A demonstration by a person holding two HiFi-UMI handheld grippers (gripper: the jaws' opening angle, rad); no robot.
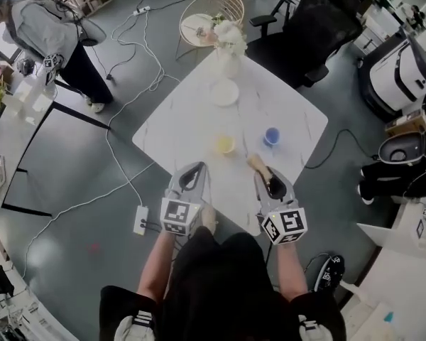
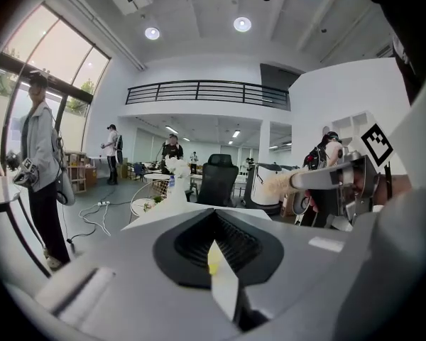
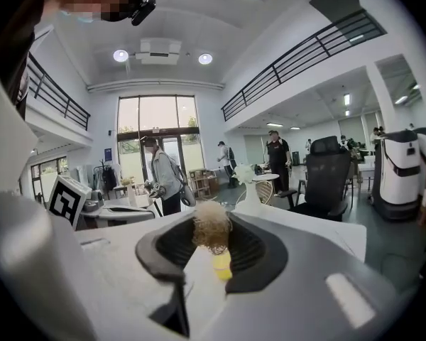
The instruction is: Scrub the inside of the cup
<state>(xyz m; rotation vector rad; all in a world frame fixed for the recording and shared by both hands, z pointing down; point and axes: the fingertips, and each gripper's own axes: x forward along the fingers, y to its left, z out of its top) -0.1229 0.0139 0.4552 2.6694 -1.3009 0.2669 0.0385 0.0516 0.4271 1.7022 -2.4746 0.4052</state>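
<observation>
Risk: the right gripper [image 1: 265, 177], clamped on its brush [image 1: 256, 164], may topple the yellow cup [image 1: 225, 144], unsteadied by the closed, empty left gripper [image 1: 193, 170].

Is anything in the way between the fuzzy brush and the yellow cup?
No. Only bare white table lies between the brush in the right gripper and the yellow cup; the blue cup stands aside.

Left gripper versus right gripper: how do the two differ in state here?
The left gripper has its jaws closed together with nothing between them, while the right gripper is clamped on a fluffy tan brush. The left gripper sits on the side of the small yellow cup, the right gripper on the side of the small blue cup. Both hover at the near edge of the white marble table, pointing towards the cups and touching neither.
</observation>
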